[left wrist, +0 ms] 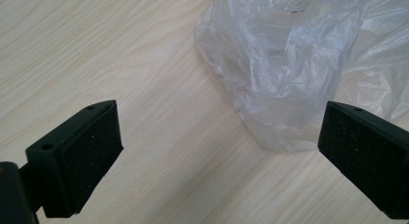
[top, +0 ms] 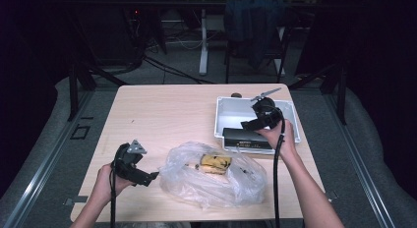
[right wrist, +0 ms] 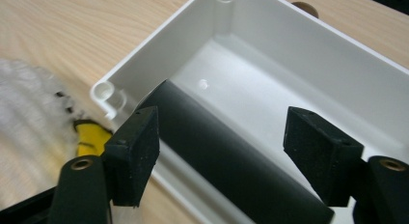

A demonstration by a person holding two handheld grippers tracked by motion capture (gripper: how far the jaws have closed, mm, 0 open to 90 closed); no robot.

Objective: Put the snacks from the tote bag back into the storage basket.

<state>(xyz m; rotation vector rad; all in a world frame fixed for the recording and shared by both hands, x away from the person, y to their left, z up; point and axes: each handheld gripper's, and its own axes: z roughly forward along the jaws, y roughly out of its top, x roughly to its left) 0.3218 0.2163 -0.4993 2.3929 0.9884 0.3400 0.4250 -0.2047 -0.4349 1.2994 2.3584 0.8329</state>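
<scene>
- Black box (top: 247, 137) lies in white tray (top: 231, 104); right gripper (right wrist: 222, 151) jaws spread above, may snag it.
- Left gripper (left wrist: 217, 151) jaws spread, empty; plastic bag (left wrist: 289, 64) at 1 o'clock may slide.

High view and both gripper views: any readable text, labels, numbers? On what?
None readable.
Black box in the white tray: pale marks on its front, too small to read.
Yellow pack in the plastic bag: dark print, blurred.
Bag: a small dark mark, illegible.

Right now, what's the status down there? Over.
Left tongs open, empty, beside the clear plastic bag. Right tongs open above the black box lying in the white tray. Nothing in the way.
</scene>
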